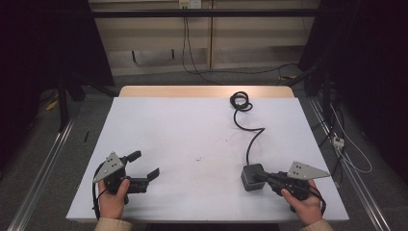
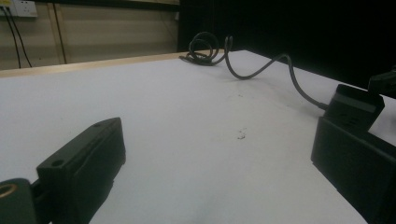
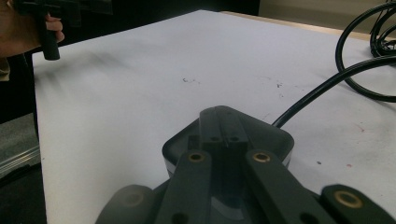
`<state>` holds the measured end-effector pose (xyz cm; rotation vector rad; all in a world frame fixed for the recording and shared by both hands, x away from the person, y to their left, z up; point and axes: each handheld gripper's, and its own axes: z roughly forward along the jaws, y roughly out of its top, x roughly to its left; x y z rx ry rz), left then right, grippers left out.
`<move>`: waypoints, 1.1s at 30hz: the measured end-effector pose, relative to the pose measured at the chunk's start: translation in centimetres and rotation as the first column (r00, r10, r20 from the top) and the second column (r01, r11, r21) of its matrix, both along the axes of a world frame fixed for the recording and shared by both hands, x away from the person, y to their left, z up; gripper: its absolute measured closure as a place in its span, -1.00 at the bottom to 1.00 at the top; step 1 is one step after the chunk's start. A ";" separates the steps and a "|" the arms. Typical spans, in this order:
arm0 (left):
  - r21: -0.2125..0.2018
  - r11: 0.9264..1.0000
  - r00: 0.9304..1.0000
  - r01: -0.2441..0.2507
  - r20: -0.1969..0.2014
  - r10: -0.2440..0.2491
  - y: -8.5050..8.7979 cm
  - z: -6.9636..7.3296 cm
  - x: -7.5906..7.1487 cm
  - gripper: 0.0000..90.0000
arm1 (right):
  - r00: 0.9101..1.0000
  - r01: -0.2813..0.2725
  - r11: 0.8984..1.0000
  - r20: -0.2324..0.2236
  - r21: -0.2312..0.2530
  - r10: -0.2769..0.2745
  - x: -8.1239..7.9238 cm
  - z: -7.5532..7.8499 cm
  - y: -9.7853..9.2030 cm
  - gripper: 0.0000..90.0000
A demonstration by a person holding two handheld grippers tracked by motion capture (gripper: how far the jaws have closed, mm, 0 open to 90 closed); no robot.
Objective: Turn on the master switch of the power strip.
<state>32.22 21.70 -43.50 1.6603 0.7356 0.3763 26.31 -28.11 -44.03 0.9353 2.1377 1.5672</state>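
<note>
A black power adapter lies on the white table near its front right. Its black cable snakes back to a coil by the far edge. My right gripper is shut, jaws pressed together, with their tips lying over the top of the adapter; the right gripper grips nothing. My left gripper rests at the front left, open wide with nothing between its jaws. From the left gripper the adapter and cable show to the right.
A bare wooden strip borders the table's far edge. Metal rails run along the floor on both sides, and loose cables lie on the floor at the right. A person's hand holds the left gripper.
</note>
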 end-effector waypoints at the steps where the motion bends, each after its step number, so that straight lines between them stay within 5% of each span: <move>1: 0.000 1.000 1.000 0.000 0.000 0.000 0.0 0.0 0.0 -0.94 | 1.000 0.000 1.000 0.000 0.000 0.000 0.0 0.0 0.0 1.00; 33: 0.000 1.000 1.000 0.006 0.008 -0.006 -0.1 0.0 0.0 -0.94 | 1.000 -0.008 1.000 0.008 -0.011 0.008 -0.1 -0.1 0.1 1.00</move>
